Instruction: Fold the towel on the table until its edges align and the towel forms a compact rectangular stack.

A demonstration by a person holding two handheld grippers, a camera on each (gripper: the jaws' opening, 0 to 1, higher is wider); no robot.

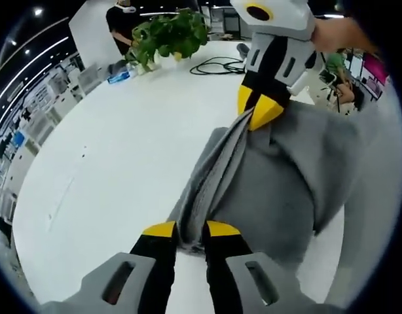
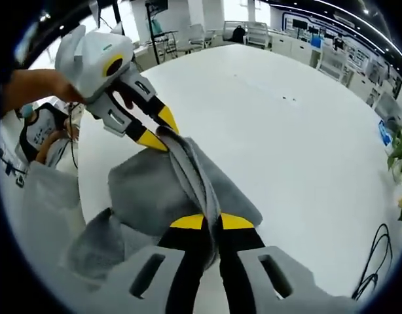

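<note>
Left gripper [image 1: 191, 230]: yellow-tipped jaws pinched shut on a bunched edge of the towel, fabric squeezed between the tips at the bottom of the left gripper view.
Right gripper [image 2: 211, 222]: jaws clamped on the opposite end of the same gathered edge; in the left gripper view it enters from the upper right [image 1: 258, 108], tips down into the cloth.
Left gripper, as seen from the right gripper view [image 2: 160, 133]: comes in from the upper left, held by a hand [image 2: 31, 88], tips closed on the fabric.
Towel [image 1: 279, 176]: grey, held up between the two grippers; the gripped edge forms a taut ridge of several layers running from one gripper to the other. The rest drapes down to one side in loose folds, lower part resting on the table [image 2: 155, 190].
Table [image 1: 122, 150]: white, round-edged, bare surface beside the towel.
Far side of table: potted green plant [image 1: 169, 34], a black cable [image 1: 217, 65] coiled near it, a water bottle [image 1: 120, 76] lying by the plant.
Background: person in dark top [image 1: 121, 23] standing behind the plant; seated person [image 2: 37, 140] beyond the table edge.
</note>
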